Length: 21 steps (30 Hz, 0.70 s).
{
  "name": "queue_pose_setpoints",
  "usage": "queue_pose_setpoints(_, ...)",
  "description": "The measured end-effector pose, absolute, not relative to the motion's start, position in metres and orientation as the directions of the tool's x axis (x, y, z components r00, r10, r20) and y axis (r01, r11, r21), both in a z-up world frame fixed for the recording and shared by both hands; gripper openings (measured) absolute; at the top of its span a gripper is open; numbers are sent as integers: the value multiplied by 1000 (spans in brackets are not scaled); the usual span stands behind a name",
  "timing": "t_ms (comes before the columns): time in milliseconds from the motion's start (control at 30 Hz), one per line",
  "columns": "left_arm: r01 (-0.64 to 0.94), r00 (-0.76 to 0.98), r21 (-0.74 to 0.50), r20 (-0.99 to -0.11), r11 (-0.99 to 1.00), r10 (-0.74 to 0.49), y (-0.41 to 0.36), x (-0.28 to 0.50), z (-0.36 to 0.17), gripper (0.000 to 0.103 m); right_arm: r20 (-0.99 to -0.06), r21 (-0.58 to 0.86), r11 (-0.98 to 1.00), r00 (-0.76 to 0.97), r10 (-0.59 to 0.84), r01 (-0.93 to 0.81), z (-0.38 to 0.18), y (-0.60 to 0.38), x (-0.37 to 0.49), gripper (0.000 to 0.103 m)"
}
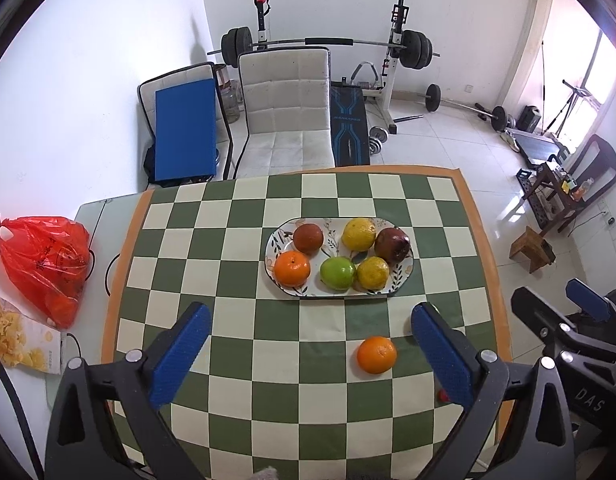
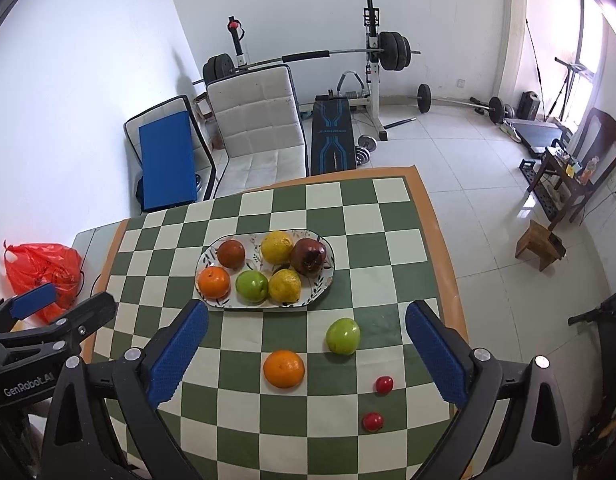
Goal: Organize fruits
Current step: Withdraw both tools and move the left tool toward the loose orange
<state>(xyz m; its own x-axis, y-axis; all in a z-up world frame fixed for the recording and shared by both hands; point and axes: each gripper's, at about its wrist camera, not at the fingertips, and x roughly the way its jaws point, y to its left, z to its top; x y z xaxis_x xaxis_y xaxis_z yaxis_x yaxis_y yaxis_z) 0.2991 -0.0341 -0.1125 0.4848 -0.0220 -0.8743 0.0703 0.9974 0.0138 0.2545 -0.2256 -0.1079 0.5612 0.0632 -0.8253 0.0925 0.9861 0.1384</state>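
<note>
Hovering both my grippers, left (image 1: 309, 344) and right (image 2: 306, 344), jaws spread wide and holding nothing, over the checkered cloth (image 2: 359, 216), where a loose orange (image 2: 284, 369), green apple (image 2: 343, 336) and two small red fruits (image 2: 383, 384) sit just short of the full plate (image 2: 325, 282).

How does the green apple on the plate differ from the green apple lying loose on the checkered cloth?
The plated green apple sits on the plate, packed among other fruit, touching the yellow citrus; the loose green apple lies alone on the checkered cloth, touching nothing. The plated one lies farther from the right gripper; the loose one lies nearer, ahead of its open jaws. Both look alike in colour and roundness.
</note>
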Motion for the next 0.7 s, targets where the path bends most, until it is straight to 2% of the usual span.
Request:
queue_pose_setpoints(200, 63, 401, 55, -916, 996, 25, -44, 328, -163, 103, -866, 203, 966, 490, 101, 159, -168, -268, 289, 101)
queue_pose_setpoints(267, 64, 344, 57, -938, 996, 32, -49, 338, -190, 103, -893, 218, 959, 433, 121, 183, -204, -283, 304, 101)
queue_pose_setpoints(367, 73, 213, 13, -977, 997, -3, -62, 353, -243, 103, -923, 275, 936, 333, 193, 219, -262, -301, 324, 99)
queue_pose_setpoints(433, 78, 90, -48, -994, 996, -55, -72, 360, -283, 103, -934, 311, 915, 262, 244, 257, -303, -309, 334, 91)
queue_pose_setpoints(467, 73, 9, -87, -996, 994, -87, -79, 362, -308, 103, -937, 315, 909, 239, 253, 272, -315, -312, 336, 91)
queue_pose_setpoints(600, 72, -157, -146, -979, 987, -133, -102, 360, -368, 102, -945, 316, 896, 185, 269, 312, -353, -320, 338, 91)
queue_pose_setpoints(700, 118, -215, -169, -966, 979, -141, -120, 356, -393, 101, -948, 313, 893, 165, 273, 322, -363, -322, 340, 91)
